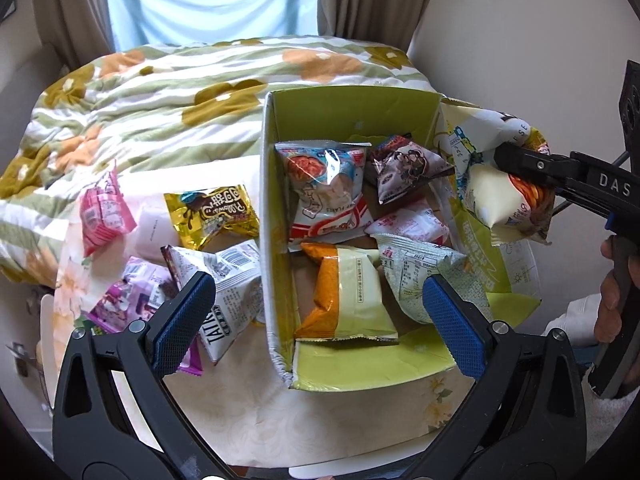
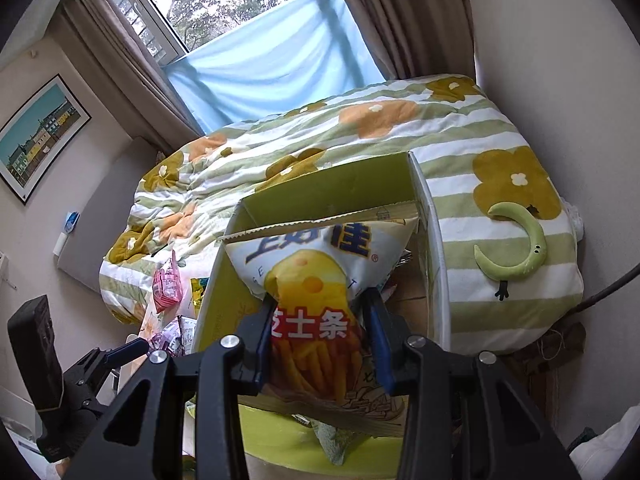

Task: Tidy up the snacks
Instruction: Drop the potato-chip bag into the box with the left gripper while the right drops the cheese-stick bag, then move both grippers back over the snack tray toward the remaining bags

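**Cheese-stick bag held over the snack box, other gripper empty**

The step in hand appeared to be loading loose snack packets into a green cardboard box (image 1: 348,108) that stood open on a table beside a flower-patterned quilt (image 1: 160,92). The right gripper (image 2: 320,332) was clamped on a cheese-stick bag (image 2: 308,280), its two fingers pinching the bag across its middle. In the left wrist view that bag (image 1: 500,196) hung at the box's right wall, partly over the rim and not yet inside. The left gripper (image 1: 320,312) stood wide apart with nothing between its blue pads (image 1: 452,316); it hovered above the box's near end.

The bag was puffy and cream-white, with blue lettering at the top, a yellow cheese figure in the middle and a picture of orange sticks below. It looked light and air-filled, so it would probably crumple under a firm squeeze.

Several packets already lay in the box, among them an orange and pale packet (image 1: 344,300) and a red and white packet (image 1: 324,188). Others remained outside to the left: a gold packet (image 1: 212,216), a pink packet (image 1: 100,212) and a white packet (image 1: 228,280).

The next move likely called for carrying the bag over a free spot in the box and letting go, while the empty gripper reached left for a loose packet.
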{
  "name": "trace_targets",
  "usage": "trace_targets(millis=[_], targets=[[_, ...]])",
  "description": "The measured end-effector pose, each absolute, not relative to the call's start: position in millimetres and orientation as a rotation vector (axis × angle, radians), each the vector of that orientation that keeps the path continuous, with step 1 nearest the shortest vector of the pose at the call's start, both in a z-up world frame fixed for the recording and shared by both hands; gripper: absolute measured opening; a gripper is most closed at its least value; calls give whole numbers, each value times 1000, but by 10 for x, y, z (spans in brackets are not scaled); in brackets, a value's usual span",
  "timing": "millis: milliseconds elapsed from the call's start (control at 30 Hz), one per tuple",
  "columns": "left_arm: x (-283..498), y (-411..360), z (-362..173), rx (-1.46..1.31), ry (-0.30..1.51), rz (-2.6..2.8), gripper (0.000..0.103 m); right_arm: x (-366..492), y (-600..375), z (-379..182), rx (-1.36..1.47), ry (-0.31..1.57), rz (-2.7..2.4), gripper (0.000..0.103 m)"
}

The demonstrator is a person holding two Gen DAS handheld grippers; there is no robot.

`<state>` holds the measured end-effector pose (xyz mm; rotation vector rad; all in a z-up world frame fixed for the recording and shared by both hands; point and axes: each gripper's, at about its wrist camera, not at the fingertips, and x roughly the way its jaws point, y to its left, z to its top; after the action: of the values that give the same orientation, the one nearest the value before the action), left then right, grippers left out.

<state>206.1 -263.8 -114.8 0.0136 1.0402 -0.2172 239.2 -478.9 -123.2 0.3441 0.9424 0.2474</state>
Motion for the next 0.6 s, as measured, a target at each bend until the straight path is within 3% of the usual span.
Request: trace_targets(millis=[200,267,300,333,600], targets=[[2109,-2548,-1162,-6,1042,-202,102,2643,-4728,-1400,369,984,253,41],[2104,-2538,-1172,-1,1045,-201,102,2651,-4726,-1432,382,985,246,61],[2097,-2532,-1177,2,1047,-199,102,2635,-4726,-1436,387,981,241,87],[2089,-2525,-1182,1,1048,-200,102,2605,-4725,-1433,390,969,235,102],[1981,-2510,-1130,-2,1022,-207,102,2270,-4672,-1423,322,911,219,102]])
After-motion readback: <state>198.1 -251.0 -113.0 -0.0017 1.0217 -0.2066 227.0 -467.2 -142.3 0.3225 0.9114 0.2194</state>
